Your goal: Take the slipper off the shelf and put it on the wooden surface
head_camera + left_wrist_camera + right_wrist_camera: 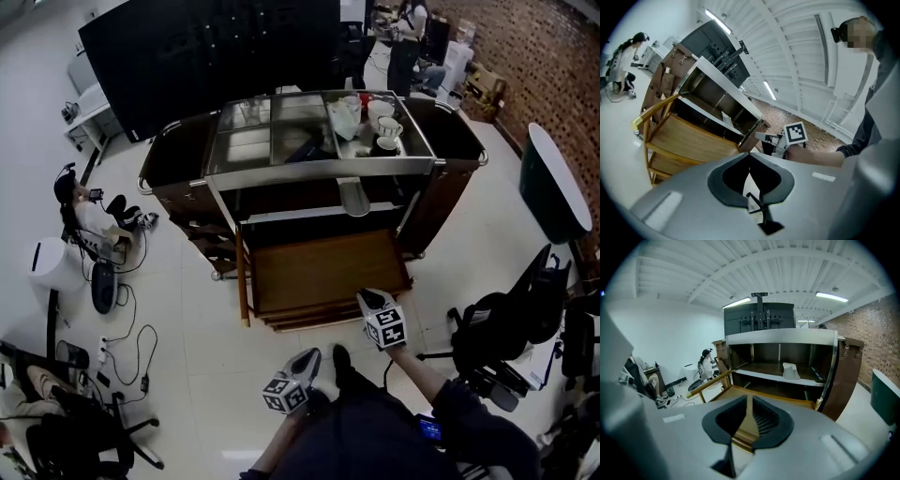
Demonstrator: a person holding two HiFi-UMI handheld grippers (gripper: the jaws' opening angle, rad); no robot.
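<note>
Slipper [790, 371] sits straight ahead of my right gripper [749, 398] and a little to its right. It is pale, well apart from my tips, and rests on the cart's inner shelf [759, 375]. My right jaws are pressed together with nothing between them. My left gripper [750, 157] hangs low and behind, also closed and empty, and looks sideways across at the right one.

The main risk is reaching in with the jaws closed. I judge that blunt tips would only nudge the slipper deeper into the bay or tip it over, so the jaws need to part before I get close. The bay is a low slot under the cart's upper deck, and the steel post [832, 371] stands just right of my line. An approach that is too high or drifts right could knock the frame. A pinch on the thin edge of something this soft may also slip on the way out.

The wooden surface [319, 274] is a pulled-out tray directly below and ahead of my right tips, with a raised rail [710, 380] on its left side. Cups [384, 127] stand on the cart top above the bay. The floor is white, with cables [131, 347] off to my left, where a person [705, 364] sits. A brick wall [876, 333] runs along my right.
</note>
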